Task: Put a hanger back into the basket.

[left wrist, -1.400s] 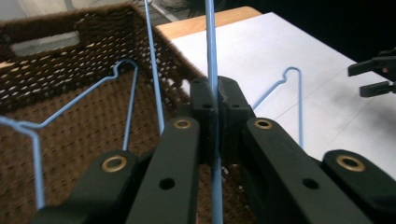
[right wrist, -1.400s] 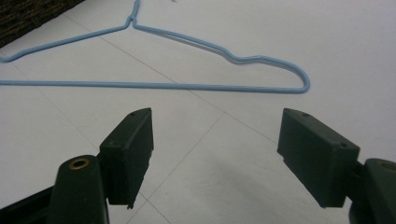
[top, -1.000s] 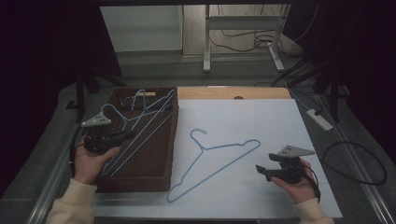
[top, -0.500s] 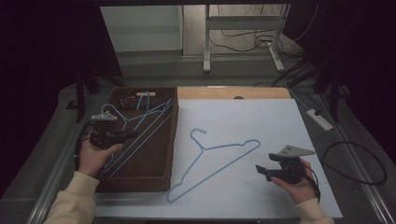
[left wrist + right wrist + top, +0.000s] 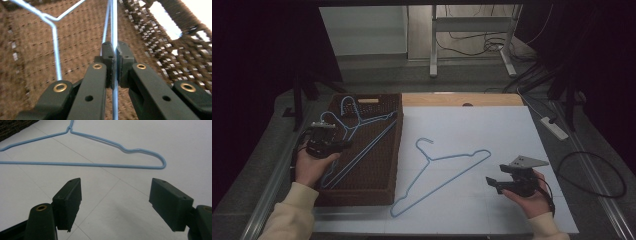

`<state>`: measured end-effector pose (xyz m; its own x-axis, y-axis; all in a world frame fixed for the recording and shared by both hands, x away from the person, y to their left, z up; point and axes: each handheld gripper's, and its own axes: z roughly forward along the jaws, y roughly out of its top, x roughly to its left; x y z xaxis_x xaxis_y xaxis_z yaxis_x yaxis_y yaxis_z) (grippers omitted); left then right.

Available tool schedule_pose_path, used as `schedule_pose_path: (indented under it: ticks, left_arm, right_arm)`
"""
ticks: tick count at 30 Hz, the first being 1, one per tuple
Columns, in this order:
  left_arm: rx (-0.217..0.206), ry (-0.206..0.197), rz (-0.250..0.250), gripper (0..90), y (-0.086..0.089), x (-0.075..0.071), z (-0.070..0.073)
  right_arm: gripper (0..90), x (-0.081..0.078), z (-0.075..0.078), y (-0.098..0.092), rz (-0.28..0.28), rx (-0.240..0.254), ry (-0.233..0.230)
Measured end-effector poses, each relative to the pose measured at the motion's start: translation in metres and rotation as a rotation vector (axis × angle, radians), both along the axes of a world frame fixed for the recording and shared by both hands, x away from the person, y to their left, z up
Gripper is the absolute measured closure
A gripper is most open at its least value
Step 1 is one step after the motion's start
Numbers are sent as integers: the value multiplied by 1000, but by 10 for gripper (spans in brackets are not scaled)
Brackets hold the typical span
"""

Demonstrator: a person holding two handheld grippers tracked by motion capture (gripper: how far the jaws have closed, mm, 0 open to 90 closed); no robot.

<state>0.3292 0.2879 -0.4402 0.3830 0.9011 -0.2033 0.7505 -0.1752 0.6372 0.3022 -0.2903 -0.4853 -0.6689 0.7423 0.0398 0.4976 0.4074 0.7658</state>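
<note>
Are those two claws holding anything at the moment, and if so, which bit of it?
The left gripper pinches a blue hanger by one straight wire, over the basket. The right gripper is open, holding nothing.

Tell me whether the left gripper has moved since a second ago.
Yes. The left gripper, shut on a blue hanger, has shifted away from the person along the wicker basket's left wall, towards its far end.

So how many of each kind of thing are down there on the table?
Blue wire hangers: 3, one on the white mat, two in the basket
Brown woven basket: 1
Handheld grippers: 2, left gripper and right gripper
Total: 6
</note>
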Motion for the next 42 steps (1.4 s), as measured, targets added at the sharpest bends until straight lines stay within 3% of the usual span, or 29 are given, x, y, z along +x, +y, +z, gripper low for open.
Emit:
schedule_pose_path:
  ticks: [10,12,13,15,17,18,19,23,26,33,42]
  left_arm:
    - [105,43,49,854,1,6,-9]
    - [131,53,52,818,1,7,-12]
    - [144,48,57,818,0,7,-13]
    - [164,28,73,734,0,6,-13]
    - [147,-2,66,657,1,3,-10]
    - [116,-36,45,629,0,-1,-5]
    - [116,-36,45,575,0,-1,-5]
    - [7,-133,-26,463,-5,-15,9]
    - [-44,-206,-79,405,-15,-30,19]
    - [-100,-270,-148,381,-37,-50,24]
    - [-134,-294,-224,372,-65,-66,21]
  right_arm:
    - [264,1,-1,2,8,-9,5]
    - [263,1,-2,2,7,-8,7]
    - [263,1,-2,2,7,-8,7]
    - [262,1,-2,2,9,-7,6]
    - [262,0,-1,2,9,-6,5]
    - [262,0,-1,2,8,-6,5]
    - [262,0,-1,1,7,-5,4]
    - [262,1,-1,1,7,-6,5]
    - [261,0,-1,0,4,-5,4]
    - [262,0,0,-1,-1,-2,3]
    - [262,2,1,-3,-1,3,-1]
